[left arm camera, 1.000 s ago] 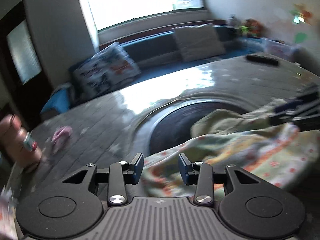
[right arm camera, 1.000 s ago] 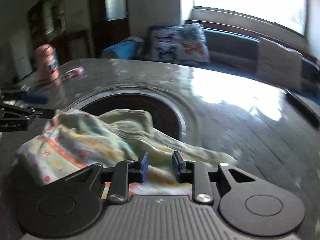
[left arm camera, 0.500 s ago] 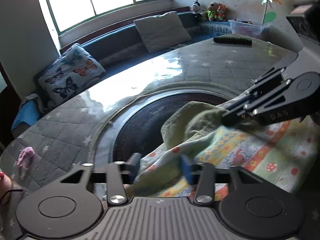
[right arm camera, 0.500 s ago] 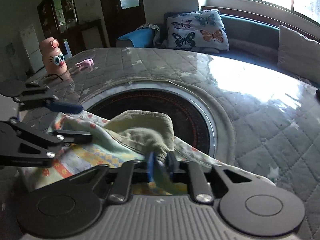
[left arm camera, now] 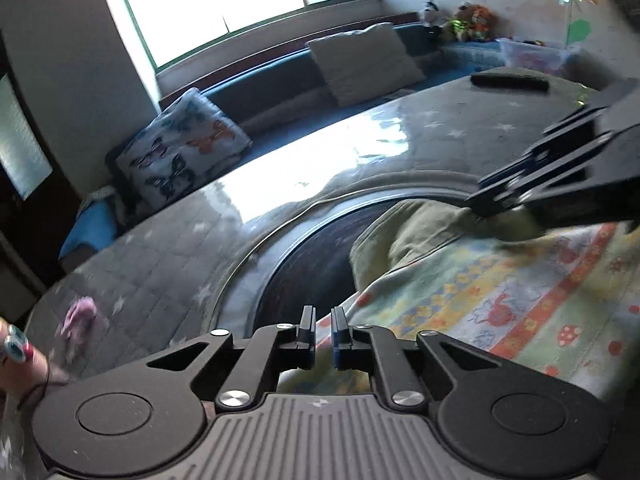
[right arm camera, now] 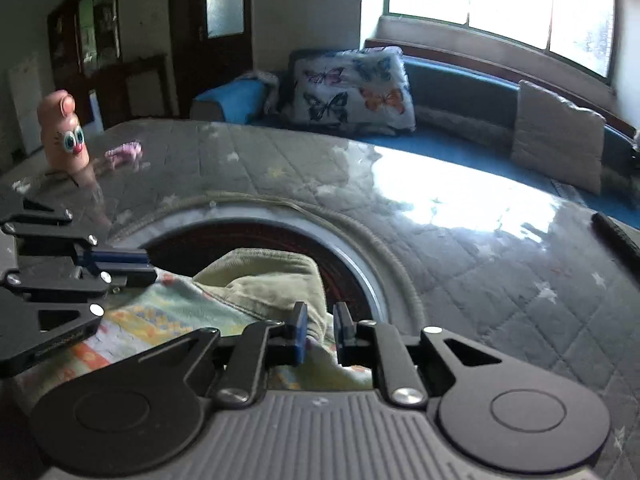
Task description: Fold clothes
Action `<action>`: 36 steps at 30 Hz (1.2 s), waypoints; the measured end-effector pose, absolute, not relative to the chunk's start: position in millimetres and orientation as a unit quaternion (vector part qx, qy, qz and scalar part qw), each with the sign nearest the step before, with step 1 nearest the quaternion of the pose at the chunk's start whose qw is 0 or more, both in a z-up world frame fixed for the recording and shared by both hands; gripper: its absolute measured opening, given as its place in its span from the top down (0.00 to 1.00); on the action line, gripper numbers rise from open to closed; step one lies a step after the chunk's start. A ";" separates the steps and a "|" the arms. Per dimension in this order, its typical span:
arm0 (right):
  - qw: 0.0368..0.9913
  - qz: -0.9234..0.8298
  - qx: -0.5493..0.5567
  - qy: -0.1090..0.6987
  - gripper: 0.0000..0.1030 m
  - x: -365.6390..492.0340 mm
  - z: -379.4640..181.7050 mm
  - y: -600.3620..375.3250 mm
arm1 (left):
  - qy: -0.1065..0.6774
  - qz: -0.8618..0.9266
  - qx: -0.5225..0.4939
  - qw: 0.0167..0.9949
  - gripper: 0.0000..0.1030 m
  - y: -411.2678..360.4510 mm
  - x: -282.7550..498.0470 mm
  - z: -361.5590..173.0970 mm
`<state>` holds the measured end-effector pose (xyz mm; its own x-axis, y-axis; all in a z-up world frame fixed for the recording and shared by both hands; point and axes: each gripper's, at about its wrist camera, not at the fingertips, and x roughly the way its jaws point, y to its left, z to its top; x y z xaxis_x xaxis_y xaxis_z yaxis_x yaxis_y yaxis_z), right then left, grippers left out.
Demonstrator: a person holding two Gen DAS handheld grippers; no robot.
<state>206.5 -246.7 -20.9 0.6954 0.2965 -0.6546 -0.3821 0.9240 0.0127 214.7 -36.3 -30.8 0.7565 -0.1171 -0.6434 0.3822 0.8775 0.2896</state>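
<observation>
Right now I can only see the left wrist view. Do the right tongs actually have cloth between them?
Observer: Yes. The right wrist view shows the right tongs pinched on the olive fold of the garment.
Operator: What is the pink shape cut off at the far left of the table?
Observer: It is a pink toy figure with painted eyes. It stands upright, well apart from the garment.

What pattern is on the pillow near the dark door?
Colourful butterflies on white pillow; clearest in the right wrist view.
</observation>
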 end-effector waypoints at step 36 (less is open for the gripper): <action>0.927 0.152 -0.030 0.341 0.82 142.8 -20.4 -294.4 | 0.334 -0.104 0.123 0.929 0.67 -0.2 167.5 -25.3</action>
